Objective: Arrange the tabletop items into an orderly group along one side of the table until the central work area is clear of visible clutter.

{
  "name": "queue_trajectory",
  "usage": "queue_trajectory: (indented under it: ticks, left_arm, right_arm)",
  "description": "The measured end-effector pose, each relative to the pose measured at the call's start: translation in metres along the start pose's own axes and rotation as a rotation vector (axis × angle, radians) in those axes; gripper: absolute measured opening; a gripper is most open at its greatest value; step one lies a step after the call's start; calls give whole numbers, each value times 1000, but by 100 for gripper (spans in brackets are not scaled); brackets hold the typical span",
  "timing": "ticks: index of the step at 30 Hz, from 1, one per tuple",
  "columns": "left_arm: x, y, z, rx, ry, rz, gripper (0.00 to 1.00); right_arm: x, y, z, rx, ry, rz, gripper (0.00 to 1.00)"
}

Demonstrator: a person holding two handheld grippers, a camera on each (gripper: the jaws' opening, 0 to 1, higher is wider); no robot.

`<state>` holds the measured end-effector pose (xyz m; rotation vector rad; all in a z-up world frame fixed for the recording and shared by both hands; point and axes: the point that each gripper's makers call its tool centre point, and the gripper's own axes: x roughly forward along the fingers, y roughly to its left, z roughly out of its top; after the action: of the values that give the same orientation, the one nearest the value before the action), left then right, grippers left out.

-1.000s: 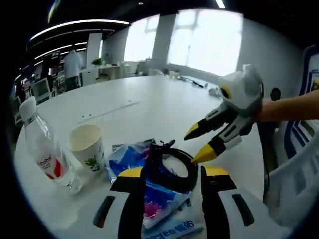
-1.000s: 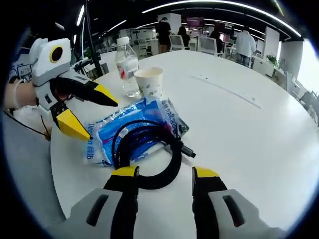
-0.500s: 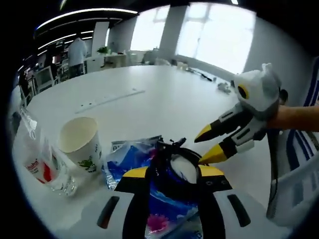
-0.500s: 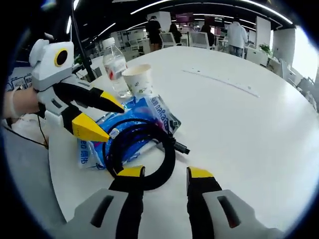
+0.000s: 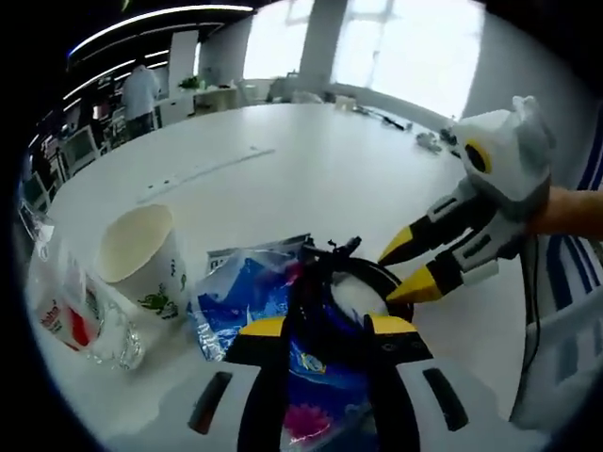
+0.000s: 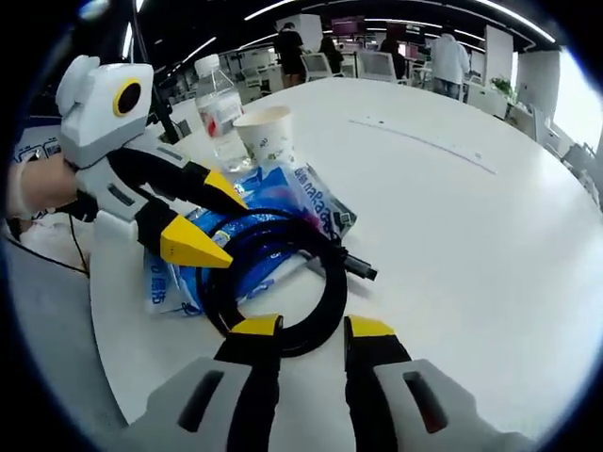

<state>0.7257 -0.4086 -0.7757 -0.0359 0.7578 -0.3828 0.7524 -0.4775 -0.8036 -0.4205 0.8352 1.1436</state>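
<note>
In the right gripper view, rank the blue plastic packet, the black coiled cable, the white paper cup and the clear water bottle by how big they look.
1. Blue plastic packet and black coiled cable: similar spread, too close to rank.
2. Clear water bottle.
3. White paper cup.
The bottle and cup sit farther from the camera, so they may look smaller than they are.

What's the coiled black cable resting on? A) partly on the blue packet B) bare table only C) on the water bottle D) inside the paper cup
A: in the right gripper view the black cable loops over the blue packet, its lower arc reaching onto the white table.
</note>
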Motion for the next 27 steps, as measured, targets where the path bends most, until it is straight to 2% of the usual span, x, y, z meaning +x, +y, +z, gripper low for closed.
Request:
queue_trajectory:
  ticks: [5,6,12,17,22,27]
  left_arm:
    - [3,-2,-7,-14,28,-18,24]
    - [4,0,-8,-4,32,-5,23]
    - [7,6,-6,-11,28,15,15]
    - [8,8,-6,3,26,21,13]
    - [7,10,-6,9,23,42,8]
    - [7,10,-5,-23,19,51,5]
  right_arm:
    - [3,1,1,8,10,-13,21]
    - [4,1,1,6,13,-17,21]
    - [4,-5,0,46,26,-50,17]
    - [7,-5,-2,72,53,-83,15]
    - [8,-8,0,81,52,-124,9]
    - [12,-14,3,82,51,-136,7]
